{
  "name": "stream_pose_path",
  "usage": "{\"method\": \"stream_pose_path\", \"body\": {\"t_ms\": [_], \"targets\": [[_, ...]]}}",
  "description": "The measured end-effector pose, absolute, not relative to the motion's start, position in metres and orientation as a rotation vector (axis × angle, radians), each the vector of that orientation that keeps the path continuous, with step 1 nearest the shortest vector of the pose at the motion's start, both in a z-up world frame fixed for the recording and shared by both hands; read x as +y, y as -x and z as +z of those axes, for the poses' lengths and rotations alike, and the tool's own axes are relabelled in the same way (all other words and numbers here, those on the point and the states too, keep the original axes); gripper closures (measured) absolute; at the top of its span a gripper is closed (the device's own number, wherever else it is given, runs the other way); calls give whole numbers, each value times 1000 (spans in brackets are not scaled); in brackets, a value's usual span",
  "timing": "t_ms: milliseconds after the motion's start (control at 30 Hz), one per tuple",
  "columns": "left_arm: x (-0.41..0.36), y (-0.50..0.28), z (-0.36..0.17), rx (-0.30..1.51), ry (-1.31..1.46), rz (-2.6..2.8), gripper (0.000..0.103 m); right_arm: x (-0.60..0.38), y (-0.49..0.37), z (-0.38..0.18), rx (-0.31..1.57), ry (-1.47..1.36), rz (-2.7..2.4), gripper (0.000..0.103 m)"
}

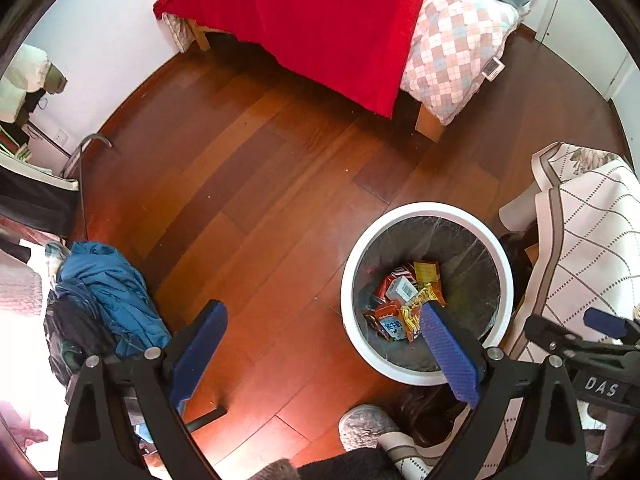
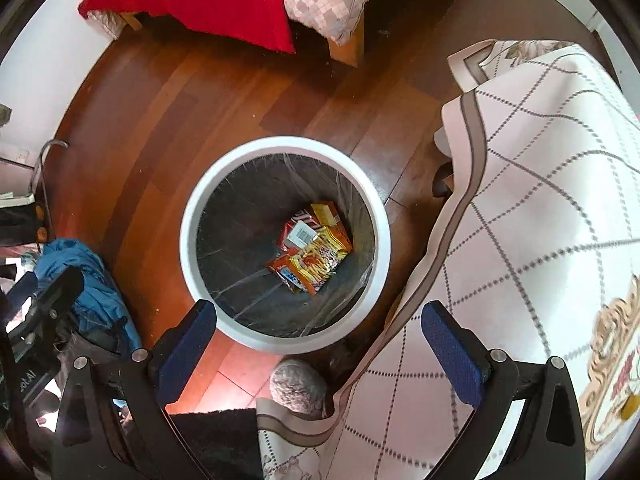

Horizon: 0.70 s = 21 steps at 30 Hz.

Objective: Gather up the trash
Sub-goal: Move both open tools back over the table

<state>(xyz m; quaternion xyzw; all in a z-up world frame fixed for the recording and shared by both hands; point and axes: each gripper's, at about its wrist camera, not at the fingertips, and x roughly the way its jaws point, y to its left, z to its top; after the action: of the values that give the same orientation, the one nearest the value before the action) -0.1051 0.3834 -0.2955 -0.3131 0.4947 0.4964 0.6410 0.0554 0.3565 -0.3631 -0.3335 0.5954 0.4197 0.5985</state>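
- Right wrist view, nearest first: the right gripper (image 2: 318, 344) points down with its blue pads (image 2: 184, 350) spread wide and nothing between them, so it is released and empty.
- Just past the pads stands the white bin (image 2: 188, 208), lined with a clear bag. The trash (image 2: 314, 254), a heap of orange and yellow snack wrappers and small cartons, lies at its bottom, toward the side of the patterned cloth.
- Beside the bin on that side, a cream tablecloth (image 2: 540, 208) with a dotted lattice hangs over a piece of furniture. A grey slipper (image 2: 296, 386) shows close in, at its hem.
- Left wrist view: the left gripper (image 1: 324, 344) is likewise spread and empty, tilted over bare wooden floor (image 1: 248, 184) with the bin just beside its right pad.
- A blue jacket (image 1: 108, 284) lies heaped on the floor at the left.
- Farthest off, a bed with a red blanket (image 1: 320, 32) and a checked quilt (image 1: 452, 52) stands against the wall.
- My reading is that a drop into the bin is finished and both hands are free.
- No loose litter shows on the visible floor, so the next move calls for looking around for more rubbish, then lowering an open gripper over it.
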Motion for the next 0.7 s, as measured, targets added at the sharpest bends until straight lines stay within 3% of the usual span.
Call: {"method": "stream_pose_path", "body": {"t_ms": [400,700], "targets": [[332,109,-199,973,584,1140,5,299,-57,-253,1261,534,1035,0],[261,86,-120,836,486,1072,5,200,-74,-144,1167,215,1120,0]]}}
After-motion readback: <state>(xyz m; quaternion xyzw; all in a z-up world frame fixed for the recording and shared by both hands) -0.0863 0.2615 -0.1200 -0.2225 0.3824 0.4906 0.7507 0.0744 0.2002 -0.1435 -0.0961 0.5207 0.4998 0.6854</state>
